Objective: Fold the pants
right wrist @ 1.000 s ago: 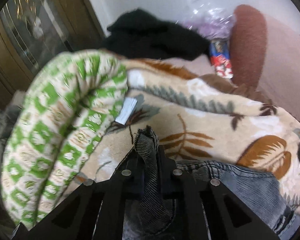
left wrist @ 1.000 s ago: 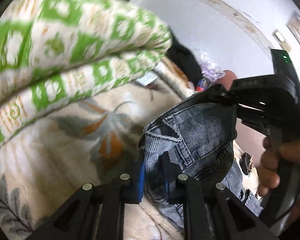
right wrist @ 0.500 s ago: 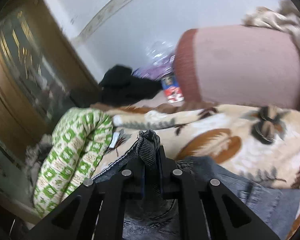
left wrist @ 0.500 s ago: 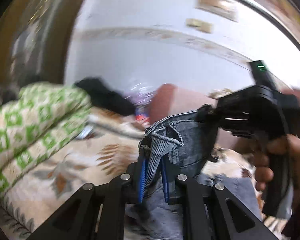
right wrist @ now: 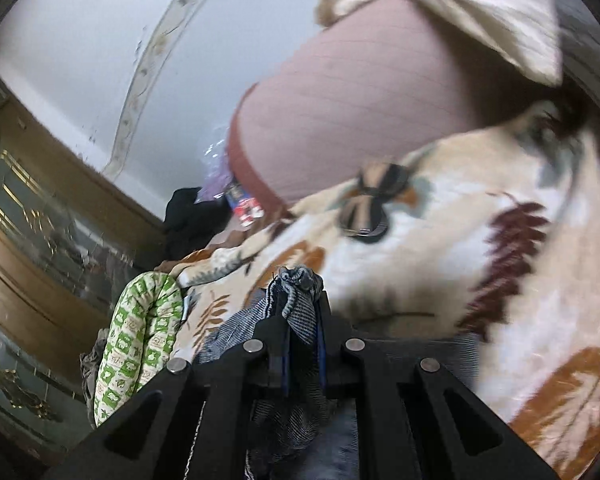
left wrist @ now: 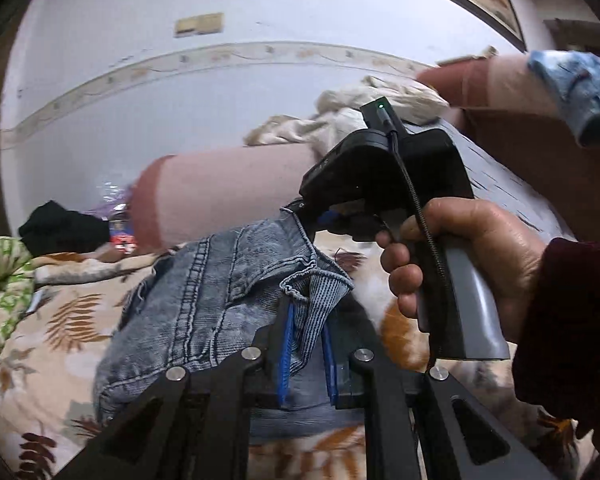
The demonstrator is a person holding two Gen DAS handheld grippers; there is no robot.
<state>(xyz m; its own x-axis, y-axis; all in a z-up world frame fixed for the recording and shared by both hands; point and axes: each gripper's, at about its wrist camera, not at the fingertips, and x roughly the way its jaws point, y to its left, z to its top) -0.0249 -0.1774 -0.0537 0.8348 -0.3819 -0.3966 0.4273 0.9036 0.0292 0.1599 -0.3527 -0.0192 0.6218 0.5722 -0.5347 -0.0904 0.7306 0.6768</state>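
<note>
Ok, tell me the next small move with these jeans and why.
Probably lift both grippers a little higher and apart. The left gripper and right gripper each pinch bunched denim, yet the jeans sag in a crumpled heap on the leaf-print blanket, too slack to fold.

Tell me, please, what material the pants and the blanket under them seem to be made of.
The pants look like faded blue denim: a twill weave, double stitched seams and frayed hems show. The blanket looks like soft plush fleece, probably synthetic: its surface is fuzzy and matte, with a printed leaf pattern.
</note>
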